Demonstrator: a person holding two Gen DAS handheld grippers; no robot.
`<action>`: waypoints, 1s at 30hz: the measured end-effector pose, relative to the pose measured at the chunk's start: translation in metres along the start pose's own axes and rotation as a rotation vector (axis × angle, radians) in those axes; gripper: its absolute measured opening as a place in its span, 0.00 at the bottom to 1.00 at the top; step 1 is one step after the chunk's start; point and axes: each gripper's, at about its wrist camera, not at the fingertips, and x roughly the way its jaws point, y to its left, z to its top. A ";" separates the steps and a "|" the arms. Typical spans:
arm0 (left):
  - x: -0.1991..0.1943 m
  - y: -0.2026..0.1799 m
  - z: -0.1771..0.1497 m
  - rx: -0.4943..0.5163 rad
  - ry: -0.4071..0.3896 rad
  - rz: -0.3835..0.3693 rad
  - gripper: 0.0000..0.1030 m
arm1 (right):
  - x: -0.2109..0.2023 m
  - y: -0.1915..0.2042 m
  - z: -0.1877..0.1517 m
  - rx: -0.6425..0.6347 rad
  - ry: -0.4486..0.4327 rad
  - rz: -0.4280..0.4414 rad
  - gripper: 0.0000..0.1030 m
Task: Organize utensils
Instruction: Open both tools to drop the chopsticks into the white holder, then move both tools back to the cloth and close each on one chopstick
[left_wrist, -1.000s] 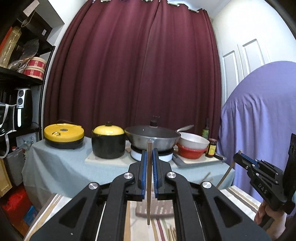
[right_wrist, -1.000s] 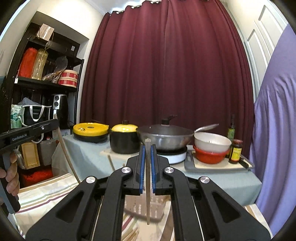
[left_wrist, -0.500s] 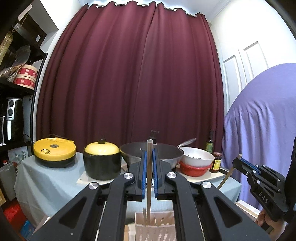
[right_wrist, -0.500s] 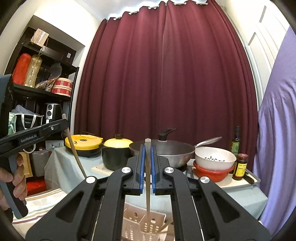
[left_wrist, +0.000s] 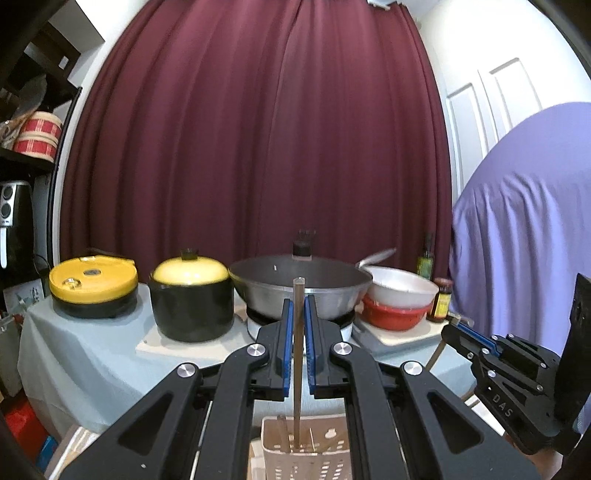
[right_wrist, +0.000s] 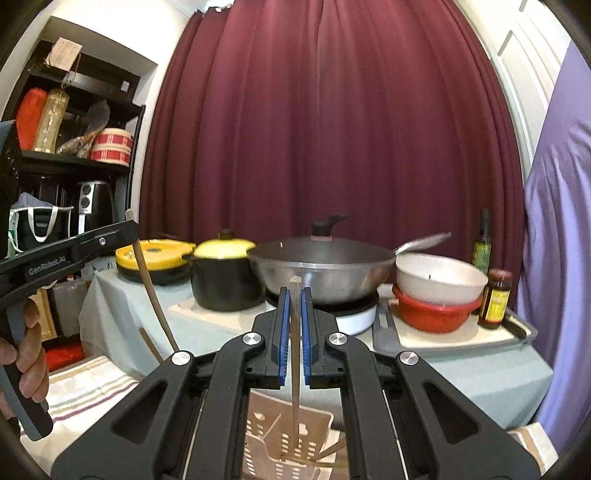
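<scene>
My left gripper (left_wrist: 298, 310) is shut on a wooden chopstick (left_wrist: 297, 369) held upright, its lower tip inside the beige perforated utensil holder (left_wrist: 306, 454) just below. My right gripper (right_wrist: 294, 301) is shut on another wooden chopstick (right_wrist: 294, 369), also upright, its lower end dipping into the same holder (right_wrist: 288, 439), which holds several chopsticks. Each gripper shows in the other's view, the right one (left_wrist: 458, 330) at the lower right, the left one (right_wrist: 125, 230) at the left with its chopstick (right_wrist: 151, 291) slanting down.
Behind the holder stands a cloth-covered table (left_wrist: 92, 354) with a yellow-lidded cooker (left_wrist: 92, 284), a black pot (left_wrist: 192, 299), a wok (left_wrist: 299, 288), stacked white and red bowls (left_wrist: 399, 302) and sauce bottles (right_wrist: 495, 299). A striped cloth (right_wrist: 85, 387) covers the near surface. Shelves (right_wrist: 74, 162) stand at the left.
Both grippers have come down over the utensil holder with their chopsticks. The chopstick tips now reach into the holder.
</scene>
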 end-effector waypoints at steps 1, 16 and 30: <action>0.002 0.000 -0.003 0.002 0.010 -0.002 0.07 | 0.004 -0.001 -0.004 0.003 0.016 0.003 0.06; -0.015 -0.002 -0.028 0.017 0.086 0.007 0.48 | -0.025 0.006 -0.027 0.027 0.101 -0.018 0.49; -0.090 -0.004 -0.107 0.037 0.243 0.083 0.53 | -0.140 0.032 -0.108 0.042 0.241 -0.049 0.49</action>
